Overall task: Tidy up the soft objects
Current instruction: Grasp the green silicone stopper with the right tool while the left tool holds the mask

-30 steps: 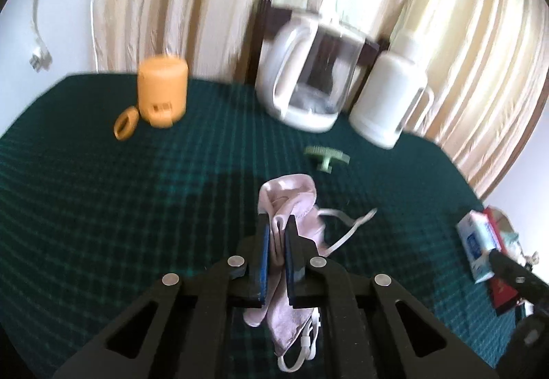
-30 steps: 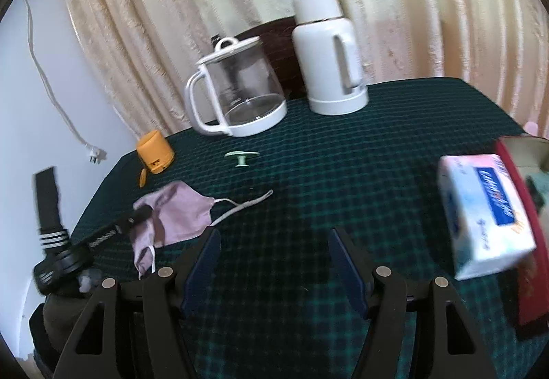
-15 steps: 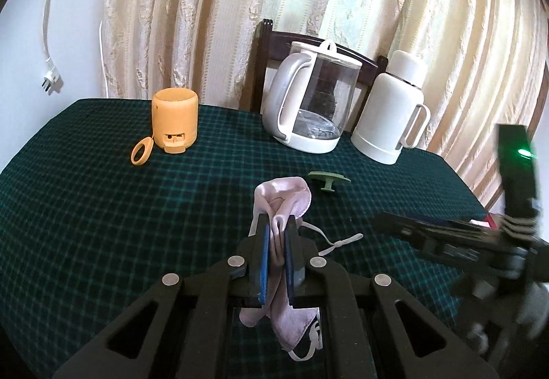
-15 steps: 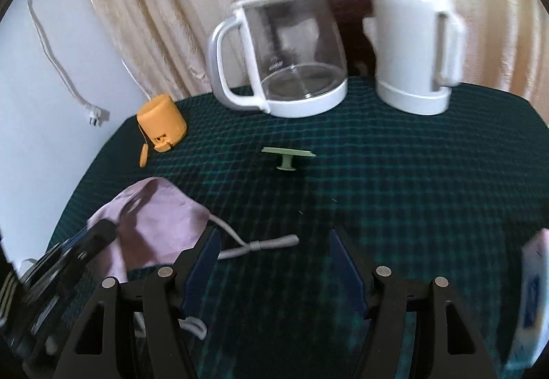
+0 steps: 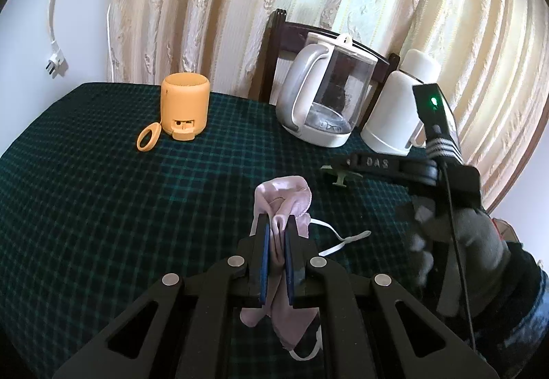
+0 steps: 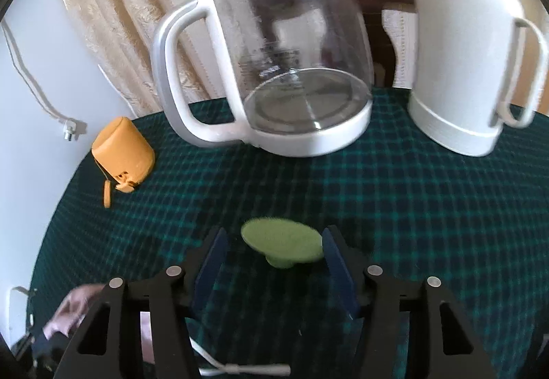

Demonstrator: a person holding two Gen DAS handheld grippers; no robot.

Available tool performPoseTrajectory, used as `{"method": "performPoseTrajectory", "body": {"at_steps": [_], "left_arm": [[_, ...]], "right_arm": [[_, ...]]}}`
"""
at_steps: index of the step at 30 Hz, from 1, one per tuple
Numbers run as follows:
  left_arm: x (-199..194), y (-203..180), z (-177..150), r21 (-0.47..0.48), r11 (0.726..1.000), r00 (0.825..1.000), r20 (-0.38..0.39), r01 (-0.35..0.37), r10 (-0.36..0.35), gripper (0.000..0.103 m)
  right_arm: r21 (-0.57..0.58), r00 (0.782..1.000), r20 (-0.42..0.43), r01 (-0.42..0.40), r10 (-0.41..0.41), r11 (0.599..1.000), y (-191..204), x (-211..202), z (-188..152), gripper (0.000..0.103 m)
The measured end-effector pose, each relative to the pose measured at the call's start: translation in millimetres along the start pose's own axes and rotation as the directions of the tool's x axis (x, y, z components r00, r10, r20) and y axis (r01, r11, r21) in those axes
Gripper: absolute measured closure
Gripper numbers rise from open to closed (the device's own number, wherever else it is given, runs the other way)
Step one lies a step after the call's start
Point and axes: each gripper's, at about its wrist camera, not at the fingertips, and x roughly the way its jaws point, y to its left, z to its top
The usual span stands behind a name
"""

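A pink face mask (image 5: 286, 195) with white straps hangs bunched in my left gripper (image 5: 276, 243), which is shut on its middle above the green checked tablecloth (image 5: 103, 207). A small green disc on a stub (image 6: 281, 238) lies on the cloth between the blue pads of my right gripper (image 6: 274, 241). Its jaws are closing; the left pad stands clear of the disc and the right pad is at its rim. In the left wrist view that gripper's finger (image 5: 374, 162) reaches over the green disc (image 5: 341, 175), held by a gloved hand (image 5: 473, 241). The mask (image 6: 73, 307) shows at the lower left of the right wrist view.
An orange speaker (image 5: 185, 106) with a loop strap stands at the back left. A glass kettle (image 6: 274, 70) and a white thermos jug (image 6: 459, 63) stand close behind the green disc. A dark chair (image 5: 278, 46) and curtains lie beyond the table's far edge.
My right gripper has swung left and forward from beside the tissue pack to straddle the green disc, and its jaws have narrowed. The left gripper has kept still with the mask.
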Motion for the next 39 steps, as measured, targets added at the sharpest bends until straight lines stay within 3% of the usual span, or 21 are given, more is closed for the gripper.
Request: {"method": "performPoseTrajectory", "body": {"at_steps": [4,7,10,12,17,32,39], "left_arm": [[2,2,0,-0.006,1.0,1.0,-0.007,0.001,-0.001,0.096],[4,2,0,-0.008,1.0,1.0,-0.015,-0.002,0.001,0.096],[5,3,-1,-0.011,1.0,1.0,-0.02,-0.004,0.003,0.096],[6,3,0,-0.01,1.0,1.0,-0.02,-0.003,0.003,0.096],[6,3,-1,-0.007,1.0,1.0,-0.018,-0.001,0.001,0.096],[-7,-16,-4,0.055,0.997,0.999,0.012,0.047,-0.048,0.096],[-20,-25,-3,0.068,0.996,0.997,0.035,0.06,-0.062,0.096]], "right_arm": [[-0.021,0.999,-0.035,-0.012,0.012,1.0,4,14,3,0.042],[-0.041,0.999,-0.038,0.036,-0.037,0.999,4,20,1,0.06],[-0.036,1.0,-0.014,0.025,-0.026,0.999,3,13,0,0.074],[-0.038,1.0,0.009,0.023,-0.023,0.999,5,2,-1,0.091],[-0.048,0.999,0.035,0.021,-0.019,0.999,12,-24,-12,0.096],[0.091,0.986,0.155,-0.078,0.063,0.993,-8,-133,-68,0.097],[0.079,0.991,0.131,-0.035,0.025,0.996,-8,-128,-80,0.096]]}}
